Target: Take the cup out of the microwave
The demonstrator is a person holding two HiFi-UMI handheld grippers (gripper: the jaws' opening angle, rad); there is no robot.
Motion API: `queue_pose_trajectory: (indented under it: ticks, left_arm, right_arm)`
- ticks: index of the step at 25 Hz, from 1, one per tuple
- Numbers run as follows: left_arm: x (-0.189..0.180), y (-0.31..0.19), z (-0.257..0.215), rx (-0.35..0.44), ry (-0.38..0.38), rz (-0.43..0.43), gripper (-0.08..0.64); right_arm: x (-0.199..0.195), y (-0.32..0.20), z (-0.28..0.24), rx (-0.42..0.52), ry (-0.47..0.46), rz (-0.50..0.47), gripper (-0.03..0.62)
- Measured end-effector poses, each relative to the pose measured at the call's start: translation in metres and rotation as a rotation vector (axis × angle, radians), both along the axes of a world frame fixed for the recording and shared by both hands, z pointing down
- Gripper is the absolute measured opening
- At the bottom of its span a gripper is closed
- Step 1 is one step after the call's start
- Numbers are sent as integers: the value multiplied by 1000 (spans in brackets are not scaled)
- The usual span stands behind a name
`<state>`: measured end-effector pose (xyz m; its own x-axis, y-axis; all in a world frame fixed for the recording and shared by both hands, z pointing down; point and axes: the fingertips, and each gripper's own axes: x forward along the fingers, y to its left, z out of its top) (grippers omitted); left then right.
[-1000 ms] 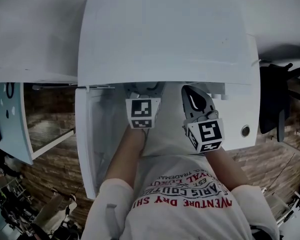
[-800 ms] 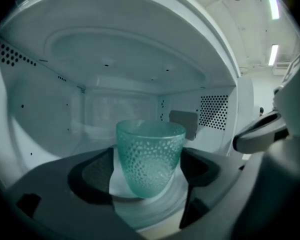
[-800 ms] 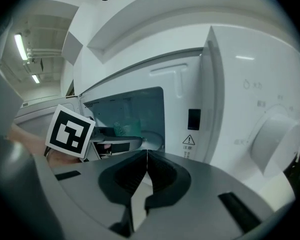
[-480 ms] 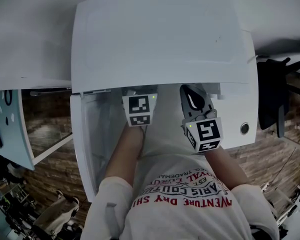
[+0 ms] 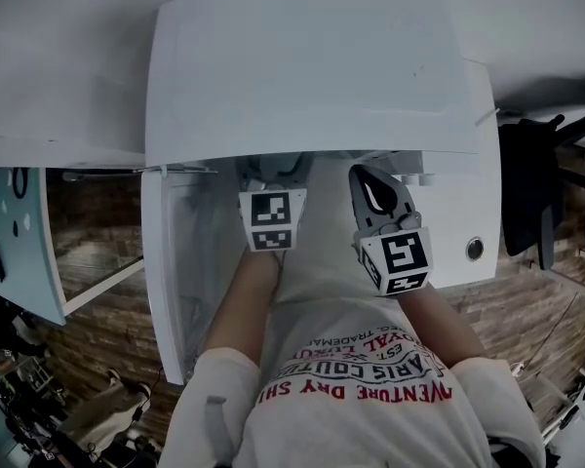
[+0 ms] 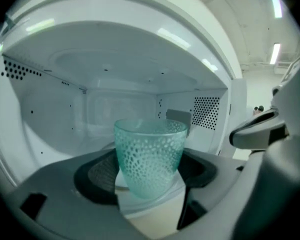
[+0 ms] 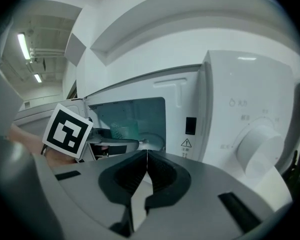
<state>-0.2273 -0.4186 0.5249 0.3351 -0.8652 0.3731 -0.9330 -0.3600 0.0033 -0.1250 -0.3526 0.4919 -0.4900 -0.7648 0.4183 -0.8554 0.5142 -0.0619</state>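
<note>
Inside the microwave point(image 5: 312, 76), near the middle of the cavity floor, a pale green cup point(image 6: 149, 156) with a pebbled surface stands upright on a pale round plate point(image 6: 177, 190). The left gripper point(image 6: 150, 184) reaches in through the cavity mouth. Its jaws have just been closing with the cup between them, and the dark pads point(image 6: 97, 176) now lie against the cup's sides, grasping it low on its body. Behind the cup are the back wall and a perforated vent point(image 6: 206, 111) on the right-hand wall; another patch of holes sits at the upper left.

From the head view, the microwave's top hides the cup and the left gripper's tips; only the marker cube point(image 5: 270, 220) and the forearm show at the front edge. The door point(image 5: 175, 281) hangs swung out to the left.

The right gripper point(image 7: 146, 155) is clenched on nothing, its jaws pressed together. It is held outside, just before the control panel, with the dial point(image 7: 257, 144) to its right and a warning sticker point(image 7: 185, 143) by the cavity's right edge.

A wooden floor point(image 5: 97, 242) lies below.
</note>
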Motion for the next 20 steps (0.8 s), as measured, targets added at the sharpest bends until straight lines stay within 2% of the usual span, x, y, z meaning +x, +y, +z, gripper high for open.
queue_pose_trajectory:
  ticks: [12, 20]
  left_arm:
    - [9, 73, -33, 32, 16, -13, 364]
    - [11, 114, -87, 103, 42, -11, 364]
  right_arm:
    - [-1, 30, -21, 28, -11, -55, 12]
    - [0, 44, -58, 94, -50, -61, 12]
